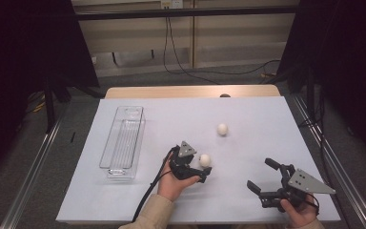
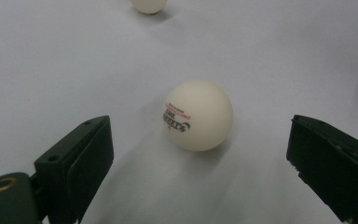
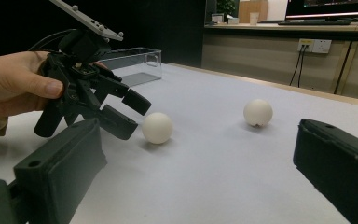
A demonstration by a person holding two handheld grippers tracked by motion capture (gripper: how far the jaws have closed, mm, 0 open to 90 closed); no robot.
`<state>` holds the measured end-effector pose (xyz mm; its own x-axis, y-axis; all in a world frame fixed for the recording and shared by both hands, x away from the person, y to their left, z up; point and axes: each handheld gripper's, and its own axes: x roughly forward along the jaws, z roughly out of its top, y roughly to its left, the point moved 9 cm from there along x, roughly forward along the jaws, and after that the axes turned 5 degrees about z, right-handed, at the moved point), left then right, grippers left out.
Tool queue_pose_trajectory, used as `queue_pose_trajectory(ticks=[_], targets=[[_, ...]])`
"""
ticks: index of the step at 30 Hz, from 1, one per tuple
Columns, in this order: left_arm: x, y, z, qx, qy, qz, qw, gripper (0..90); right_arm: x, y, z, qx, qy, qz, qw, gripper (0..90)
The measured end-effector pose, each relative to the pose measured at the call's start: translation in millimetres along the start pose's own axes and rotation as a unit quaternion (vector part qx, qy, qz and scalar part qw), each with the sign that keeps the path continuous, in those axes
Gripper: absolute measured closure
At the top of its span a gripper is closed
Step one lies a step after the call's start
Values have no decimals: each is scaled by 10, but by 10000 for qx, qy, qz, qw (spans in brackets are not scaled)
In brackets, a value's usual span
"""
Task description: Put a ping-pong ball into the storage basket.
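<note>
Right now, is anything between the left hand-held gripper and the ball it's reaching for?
No. The left hand-held gripper is open, with the ball just ahead between its jaws and only bare white table around it.

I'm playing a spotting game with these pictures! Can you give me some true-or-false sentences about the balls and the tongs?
1. Two small white plastic balls lie on the white table. True: the near ball and the far ball.
2. The left tongs squeeze the near ball. False: open, their pads apart from it.
3. The clear plastic long box holds a ball. False: it is empty.
4. The near ball has printed writing. True.
5. The right tongs hold the far ball. False: they are open, holding nothing.
</note>
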<state>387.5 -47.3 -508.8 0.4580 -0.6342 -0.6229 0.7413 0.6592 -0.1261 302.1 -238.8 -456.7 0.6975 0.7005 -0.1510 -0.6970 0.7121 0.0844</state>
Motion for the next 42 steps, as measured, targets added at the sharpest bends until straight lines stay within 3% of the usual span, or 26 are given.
queue_pose_trajectory(ticks=[27, 42], targets=[[95, 14, -18, 97, 227, 57, 9997, 175, -1, -1, 5, -4, -16, 2, 10000, 12], [140, 35, -26, 27, 298, 69, 9995, 215, -4, -3, 4, 15, -8, -3, 10000, 13]])
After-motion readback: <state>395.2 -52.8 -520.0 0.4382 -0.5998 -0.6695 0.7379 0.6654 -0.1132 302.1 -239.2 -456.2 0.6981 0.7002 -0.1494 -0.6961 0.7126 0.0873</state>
